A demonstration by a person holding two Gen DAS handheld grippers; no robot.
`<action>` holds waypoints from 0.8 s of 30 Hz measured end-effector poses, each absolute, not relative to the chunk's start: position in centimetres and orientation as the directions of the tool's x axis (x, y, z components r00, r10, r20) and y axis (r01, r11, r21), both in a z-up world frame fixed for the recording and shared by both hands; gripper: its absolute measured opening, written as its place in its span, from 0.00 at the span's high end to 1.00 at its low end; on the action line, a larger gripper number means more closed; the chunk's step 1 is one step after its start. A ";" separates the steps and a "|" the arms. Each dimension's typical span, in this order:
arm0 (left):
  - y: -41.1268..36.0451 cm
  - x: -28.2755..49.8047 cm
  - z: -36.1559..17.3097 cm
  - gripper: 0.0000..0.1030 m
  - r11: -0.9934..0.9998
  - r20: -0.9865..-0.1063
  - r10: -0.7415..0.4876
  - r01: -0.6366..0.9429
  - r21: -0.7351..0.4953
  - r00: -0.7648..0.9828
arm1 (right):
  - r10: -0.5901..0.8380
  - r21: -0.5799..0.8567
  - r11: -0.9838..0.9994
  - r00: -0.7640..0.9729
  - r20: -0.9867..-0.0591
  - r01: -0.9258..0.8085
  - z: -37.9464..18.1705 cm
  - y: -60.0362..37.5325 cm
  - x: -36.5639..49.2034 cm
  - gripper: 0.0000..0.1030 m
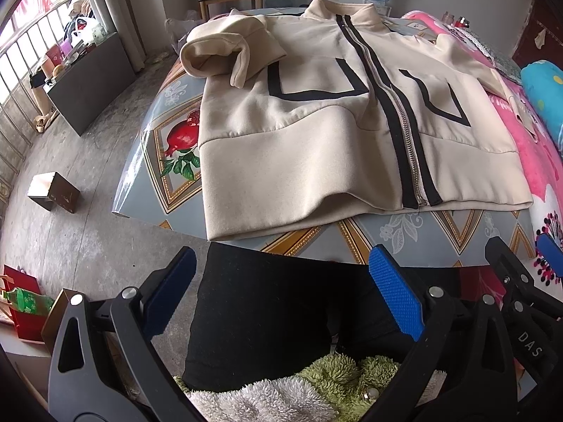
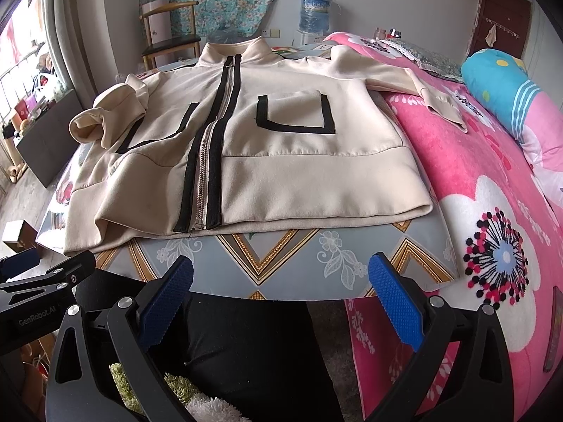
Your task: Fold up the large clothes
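Here, jacket (image 2: 299, 176) hem at table (image 2: 292, 263) edge, both grippers wide, clear.

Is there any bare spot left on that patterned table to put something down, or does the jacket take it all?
The jacket covers most of the table. Bare room: the near strip between its hem and the table's edge, and the left strip by the pomegranate print. The right side is crowded, with a sleeve spilling onto the pink blanket.

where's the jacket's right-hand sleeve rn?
In the right wrist view the sleeve stretches off the table's right side onto the pink blanket, its cuff near the blue pillow. The other sleeve is already folded onto the jacket.
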State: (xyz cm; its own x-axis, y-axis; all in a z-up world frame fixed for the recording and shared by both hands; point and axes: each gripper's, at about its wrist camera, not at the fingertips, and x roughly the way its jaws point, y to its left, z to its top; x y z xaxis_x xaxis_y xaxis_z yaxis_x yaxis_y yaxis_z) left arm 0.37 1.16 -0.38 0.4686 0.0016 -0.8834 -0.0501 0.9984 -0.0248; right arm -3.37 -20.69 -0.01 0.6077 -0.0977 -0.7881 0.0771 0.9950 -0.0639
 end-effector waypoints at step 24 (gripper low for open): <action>2.0 2.2 -1.7 0.08 0.999 -0.872 -0.023 -0.022 -0.039 0.490 | -0.075 -0.045 0.997 0.611 -0.788 0.065 -0.7 -21.3 -1.4 0.06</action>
